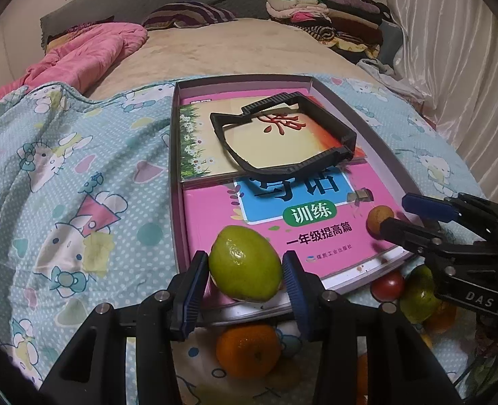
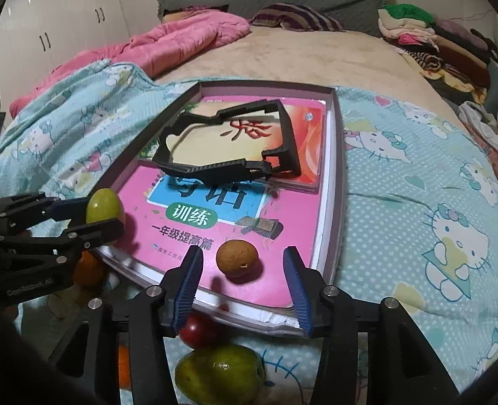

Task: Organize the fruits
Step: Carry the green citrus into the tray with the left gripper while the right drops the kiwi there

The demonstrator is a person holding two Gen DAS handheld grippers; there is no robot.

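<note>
Green lime (image 1: 244, 263) between left claw (image 1: 245, 285) fingers

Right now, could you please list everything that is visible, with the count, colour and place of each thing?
green citrus fruit: 1, green, between the left gripper's fingers over the tray's near edge
small brown fruit: 1, brown, lying on the pink book
tray: 1, grey-purple, on the blanket
pink book: 1, pink, inside the tray
yellow-orange book: 1, on top of the pink book, far end
black frame: 1, black, on the upper book
orange: 1, orange, blanket before the tray
red fruit: 1, red, blanket at the tray's near edge
green fruit: 1, green, blanket, nearest
blanket: 1, light blue, cartoon cats
pink quilt: 1, far left
folded clothes: pile, mixed, far right
left gripper: closed on the green citrus fruit
right gripper: open, around the small brown fruit
</note>
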